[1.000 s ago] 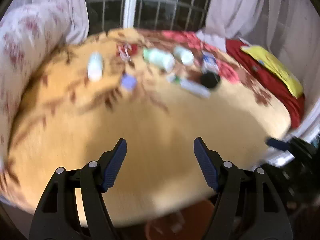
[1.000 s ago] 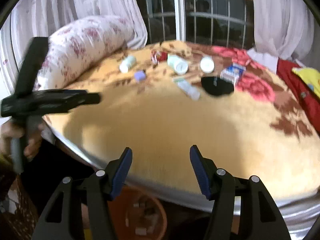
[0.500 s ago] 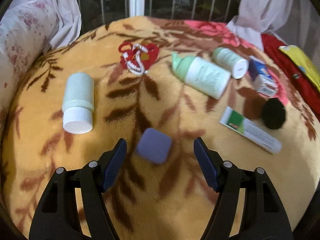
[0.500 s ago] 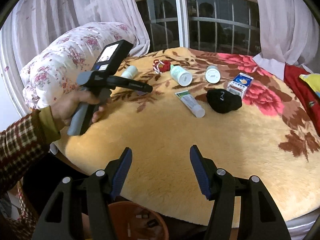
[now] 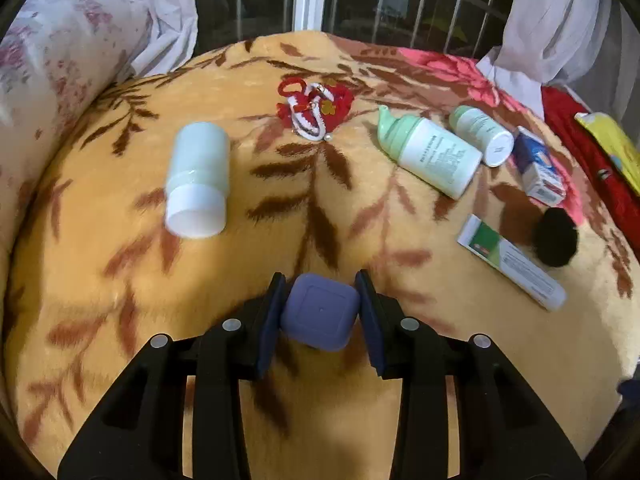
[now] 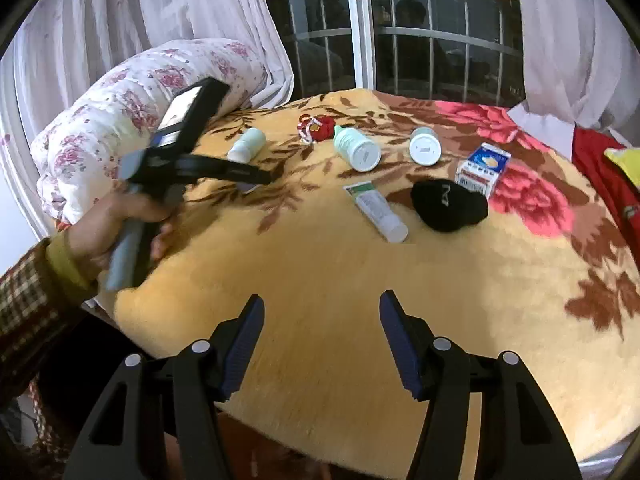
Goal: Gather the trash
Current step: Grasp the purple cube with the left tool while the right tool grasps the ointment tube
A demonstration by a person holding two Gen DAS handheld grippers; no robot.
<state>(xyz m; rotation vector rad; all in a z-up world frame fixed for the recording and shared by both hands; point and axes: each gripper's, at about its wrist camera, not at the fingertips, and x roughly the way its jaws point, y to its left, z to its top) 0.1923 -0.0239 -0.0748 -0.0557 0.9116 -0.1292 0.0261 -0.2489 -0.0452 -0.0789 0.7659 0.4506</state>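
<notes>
Left claw [image 5: 320, 312] is closing on the purple case [image 5: 318, 312] (pads look touching both sides). Squeeze firm before lifting off the blanket [image 5: 320, 208]. Right claw [image 6: 322, 344] hangs half-open, empty.

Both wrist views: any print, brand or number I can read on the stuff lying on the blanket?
Nothing reads cleanly.
White-and-green bottle: lines of small print, blurred.
Tube: label text too small.
Blue-and-white carton: print unreadable.
Black pouch: a pale mark, not legible.
Purple case: no text.
</notes>
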